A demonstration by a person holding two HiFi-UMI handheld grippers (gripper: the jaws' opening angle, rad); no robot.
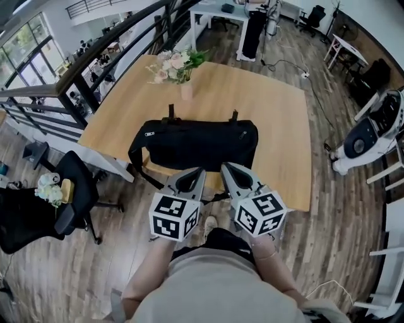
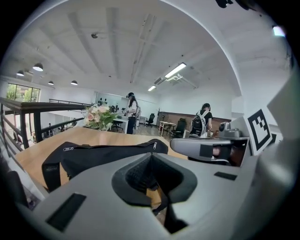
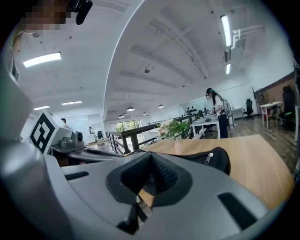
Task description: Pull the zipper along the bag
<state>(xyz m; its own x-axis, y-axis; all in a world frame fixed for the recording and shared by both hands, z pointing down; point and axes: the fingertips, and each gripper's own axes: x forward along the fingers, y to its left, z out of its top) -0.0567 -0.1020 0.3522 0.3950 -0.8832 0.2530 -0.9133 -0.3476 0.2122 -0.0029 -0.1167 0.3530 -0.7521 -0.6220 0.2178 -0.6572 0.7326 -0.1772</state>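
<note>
Wood-plank flooring (image 1: 126,265) lies under your feet, and a pale wooden table (image 1: 278,113) stands just ahead of you. You hold both tools close together, side by side, over the table's near edge. Your left gripper (image 1: 199,170) has its jaws clenched tip to tip with nothing between them; its own view shows the dark pads (image 2: 140,176) meeting at a point. Your right gripper (image 1: 225,166) is clenched just the same and is also empty. The marker cubes (image 1: 175,216) sit nearest to you, above your forearms.

Just beyond the two tips lies the black bag (image 1: 196,144), stretched crosswise on the near half of the table. Both gripper views show it past the tips, untouched. One strap (image 1: 140,165) loops off the near table edge at your left. Along the bag's top you can see one zipper pull (image 1: 149,134) near its left end and another pull (image 1: 242,134) near its right end.

Farther back on the table, well apart from the bag, stands a vase of flowers (image 1: 180,66). At your left, beside the table, is a black office chair (image 1: 76,189), and a dark railing (image 1: 95,57) runs behind it. A white desk (image 1: 221,9) stands far off, and two people (image 2: 202,122) stand in the background.
</note>
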